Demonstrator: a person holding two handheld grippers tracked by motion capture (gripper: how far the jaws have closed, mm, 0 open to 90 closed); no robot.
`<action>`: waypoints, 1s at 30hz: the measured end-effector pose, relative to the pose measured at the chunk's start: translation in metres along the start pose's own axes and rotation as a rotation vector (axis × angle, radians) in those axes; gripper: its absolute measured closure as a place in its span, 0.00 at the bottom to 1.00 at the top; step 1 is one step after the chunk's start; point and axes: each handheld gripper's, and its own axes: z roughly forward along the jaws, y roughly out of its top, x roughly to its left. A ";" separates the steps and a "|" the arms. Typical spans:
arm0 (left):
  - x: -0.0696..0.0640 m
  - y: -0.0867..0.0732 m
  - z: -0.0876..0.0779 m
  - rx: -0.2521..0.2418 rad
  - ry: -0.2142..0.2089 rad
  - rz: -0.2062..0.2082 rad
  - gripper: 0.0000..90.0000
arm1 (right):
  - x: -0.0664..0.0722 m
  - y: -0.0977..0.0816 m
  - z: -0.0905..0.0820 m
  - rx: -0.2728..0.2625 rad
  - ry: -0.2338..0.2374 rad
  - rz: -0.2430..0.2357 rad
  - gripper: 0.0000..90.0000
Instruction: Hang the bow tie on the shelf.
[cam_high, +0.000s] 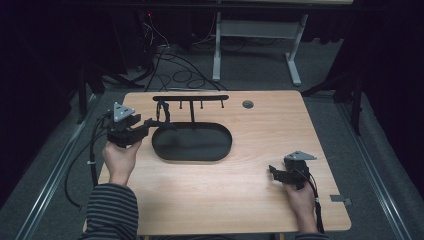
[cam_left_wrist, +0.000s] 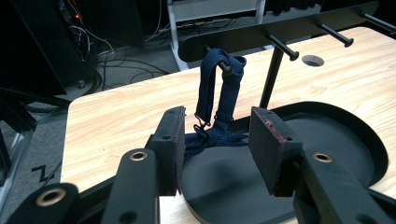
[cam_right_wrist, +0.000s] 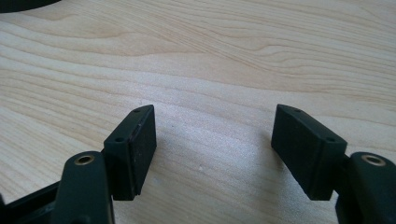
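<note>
At the left end of a black peg rack (cam_high: 190, 98), a dark blue strap (cam_left_wrist: 219, 93) hangs looped over the first peg (cam_left_wrist: 226, 68), its lower end bunched in a knot where it meets the rim of the black oval tray (cam_left_wrist: 373, 144) below. The left gripper (cam_left_wrist: 215, 147), held in the person's left hand (cam_high: 120, 157), is aimed at the strap from the tray's near-left edge; its jaws stand partly apart, pads clear of the cloth, with the knotted end lying just beyond and between them and nothing gripped. From above, the left gripper (cam_high: 150, 125) sits just beside the tray's left rim, nose toward the rack's post (cam_high: 192, 116), which rises from the tray's far edge. Three more pegs (cam_left_wrist: 290, 50) along the bar are bare.

Well apart, near the table's (cam_high: 240, 195) front right, the right hand (cam_high: 300, 200) holds the right gripper (cam_high: 272, 171) low over bare wood. The right gripper's (cam_right_wrist: 215, 149) own view has its jaws spread wide, pads empty, light woodgrain between them. A round grommet hole (cam_high: 248, 104) sits near the table's far edge, right of the rack. Cables (cam_high: 175, 65) trail across the grey floor beyond.
</note>
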 end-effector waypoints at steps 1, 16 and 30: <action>0.000 -0.001 -0.002 -0.003 -0.001 -0.001 0.63 | 0.000 0.000 0.000 0.000 0.001 0.001 0.36; 0.000 -0.008 -0.007 0.004 -0.021 -0.023 0.62 | 0.000 0.000 0.000 0.000 0.002 0.000 0.36; -0.002 -0.017 -0.015 0.000 -0.028 -0.026 0.62 | 0.000 0.000 0.000 0.000 0.001 0.000 0.36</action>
